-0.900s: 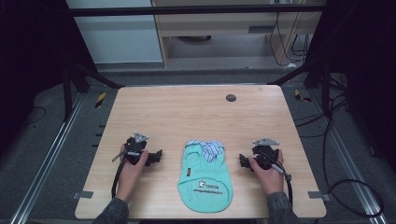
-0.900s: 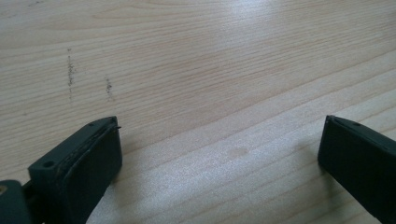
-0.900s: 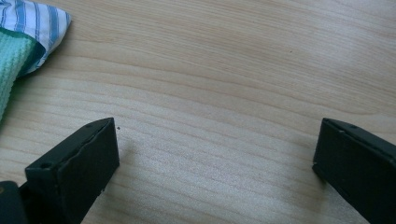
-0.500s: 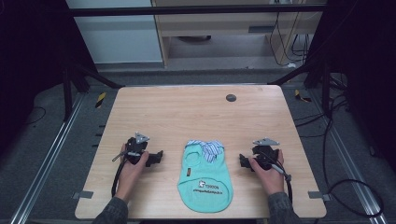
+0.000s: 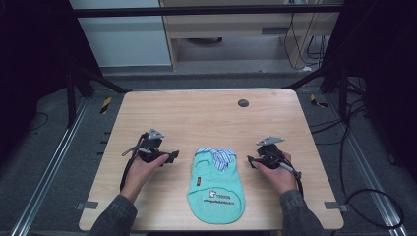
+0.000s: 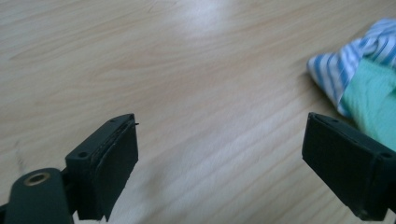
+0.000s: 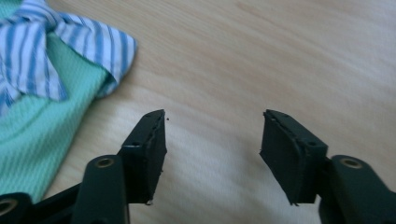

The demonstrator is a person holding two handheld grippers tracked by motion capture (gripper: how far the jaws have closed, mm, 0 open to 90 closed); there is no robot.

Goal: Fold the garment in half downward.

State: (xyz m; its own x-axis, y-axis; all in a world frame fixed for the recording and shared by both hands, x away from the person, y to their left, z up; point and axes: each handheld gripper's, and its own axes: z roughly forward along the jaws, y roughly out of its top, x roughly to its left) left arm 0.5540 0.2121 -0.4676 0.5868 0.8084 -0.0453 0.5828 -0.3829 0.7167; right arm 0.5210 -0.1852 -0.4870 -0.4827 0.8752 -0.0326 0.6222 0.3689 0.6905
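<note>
Mint-green shirt (image 5: 216, 184) lies flat between left gripper (image 5: 172, 156) and right gripper (image 5: 251, 161), both spread and empty, seemingly poised to approach; next comes pinching its edges.

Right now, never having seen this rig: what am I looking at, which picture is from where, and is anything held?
No robot here: a person holds a hand-held two-finger tool in each hand. The high view looks down on the wooden table: left gripper at the left, right gripper at the right. The other two pictures come from cameras riding on each tool, looking along its black fingers. Between the hands lies a small mint green shirt with a blue-striped collar. Near the far edge sits a small dark disc. Both tools stand open over bare wood; nothing is held.
</note>
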